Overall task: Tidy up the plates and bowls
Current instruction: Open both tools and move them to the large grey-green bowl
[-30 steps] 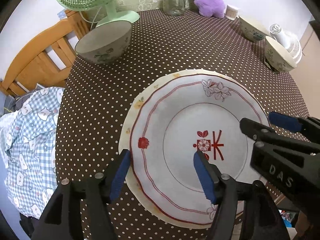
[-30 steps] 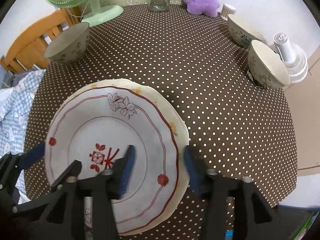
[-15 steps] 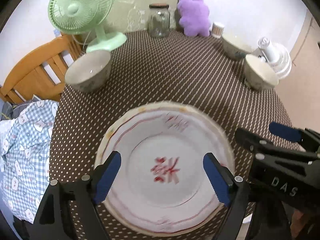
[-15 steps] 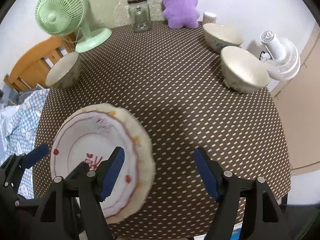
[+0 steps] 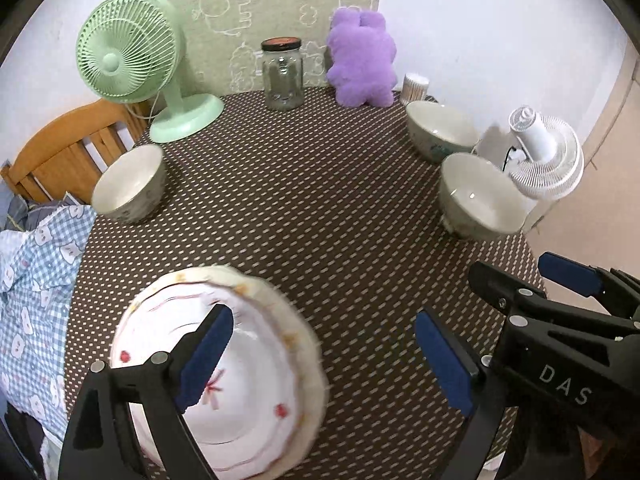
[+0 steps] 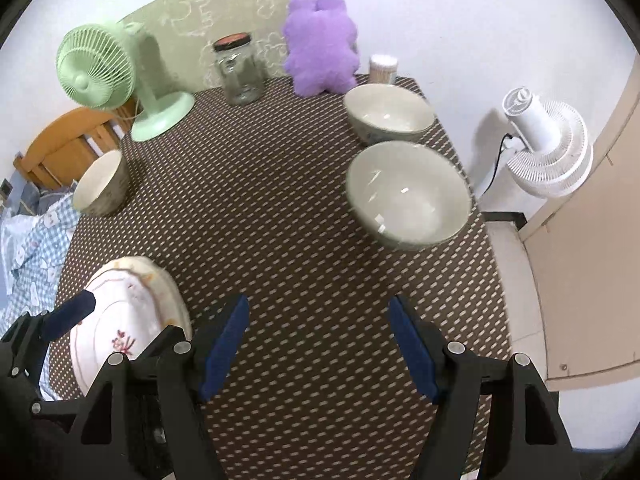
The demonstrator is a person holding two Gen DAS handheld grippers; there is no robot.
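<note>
Nearest, we hold the left gripper [image 5: 320, 356] with its blue-padded fingers spread wide, clamping nothing; its left finger overlaps our view of the stacked plates [image 5: 256, 400]. We list two plates at 7 o'clock on the table [image 5: 320, 220]: a white plate with red line and flower decoration lying on a cream plate with a scalloped rim. The red motif at the centre is blurred and unreadable.

The right gripper [image 6: 320, 344] hangs above bare cloth at 6 o'clock, fingers likewise wide apart and empty. On its black body, seen from the left wrist, we read the white letters "DAS".

Surface: a round table under a brown cloth with small white dots.

Mid-distance: one bowl [image 5: 130, 182] at 10 o'clock near the table edge, upright, pale inside, leaf pattern outside. Two more bowls at 2 o'clock, the nearer bowl [image 6: 408, 196] and farther bowl [image 6: 390, 110] just beside each other.

Far edge: a green desk fan [image 5: 132, 56] at 11 o'clock, a glass jar [image 5: 282, 74] with dark lid at 12, a purple plush toy [image 5: 362, 62] and a small round container [image 5: 416, 88] at 1.

Beyond: a wooden chair [image 5: 68, 148], blue checked fabric [image 5: 32, 280], a white fan [image 6: 548, 148] on the floor, white wall, and a green panel [image 5: 280, 12] with white cartoon line drawings.
</note>
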